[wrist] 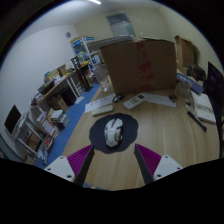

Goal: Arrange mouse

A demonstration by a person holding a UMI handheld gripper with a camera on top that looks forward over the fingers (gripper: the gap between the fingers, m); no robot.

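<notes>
Gripper (pixel 113 163) released, fingers spread wide, purple pads (pixel 81 158) angled inward, nothing held between them. White mouse (pixel 114 129) resting on a round dark mouse mat (pixel 98 137), just ahead of the fingers and centred on the gap between them, not touched by either. Mat lying on a wooden worktop (pixel 165 130), near its front edge. Beyond the mat, toward the worktop's far edge, a large cardboard box (pixel 140 65) standing upright, with a white flat device (pixel 135 101) at its foot. Off the right edge side, white papers (pixel 205 107). Left of the worktop, cluttered shelves (pixel 50 105) and a blue floor patch (pixel 97 104).
</notes>
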